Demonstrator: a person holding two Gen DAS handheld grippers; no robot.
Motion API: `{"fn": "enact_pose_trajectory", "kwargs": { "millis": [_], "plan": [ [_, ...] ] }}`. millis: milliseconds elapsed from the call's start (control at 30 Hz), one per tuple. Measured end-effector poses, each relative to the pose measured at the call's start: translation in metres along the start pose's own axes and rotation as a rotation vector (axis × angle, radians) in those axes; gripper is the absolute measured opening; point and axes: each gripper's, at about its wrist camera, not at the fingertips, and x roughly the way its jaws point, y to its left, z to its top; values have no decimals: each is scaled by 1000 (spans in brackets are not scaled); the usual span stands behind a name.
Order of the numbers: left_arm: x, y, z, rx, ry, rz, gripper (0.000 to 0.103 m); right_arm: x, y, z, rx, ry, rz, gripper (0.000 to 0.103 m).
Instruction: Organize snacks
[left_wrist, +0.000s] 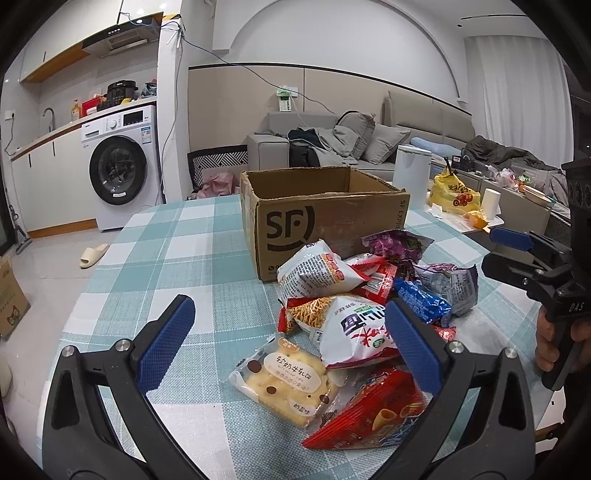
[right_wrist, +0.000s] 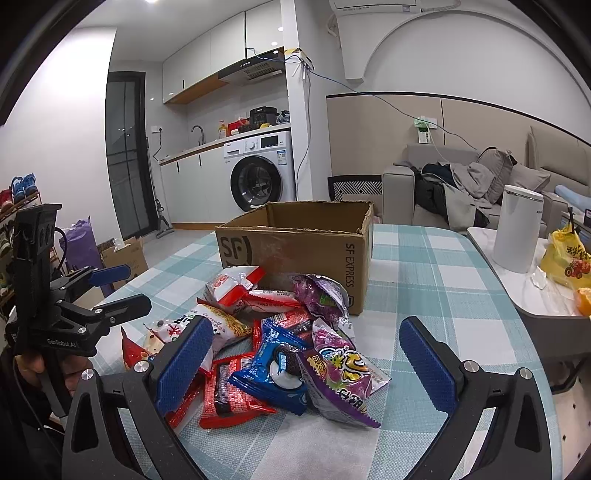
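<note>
My left gripper and right gripper both hang with jaws apart and empty over the snack packets, which lie heaped directly before the open SF cardboard box, presumably for easy loading.

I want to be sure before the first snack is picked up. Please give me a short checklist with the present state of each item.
1. Left tool open and empty: ok, its blue pads stand wide apart.
2. Right tool open and empty: ok.
3. Cardboard box open at the top: ok; whether something already lies inside, cannot tell.
4. Snack within reach of the left tool: ok, the cracker packet lies alone at the pile's near edge.
5. Snack free for the right tool: not ok, the blue cookie packet overlaps the purple candy bag and red packets.
6. The two tools apart from each other: ok.
</note>
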Motion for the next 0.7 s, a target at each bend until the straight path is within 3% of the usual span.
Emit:
{"fn": "enact_pose_trajectory", "kwargs": {
  "millis": [700],
  "plan": [
    [-1,-1,1,8,2,2,103,6,0,-3,-1,15,0,103]
  ]
}}
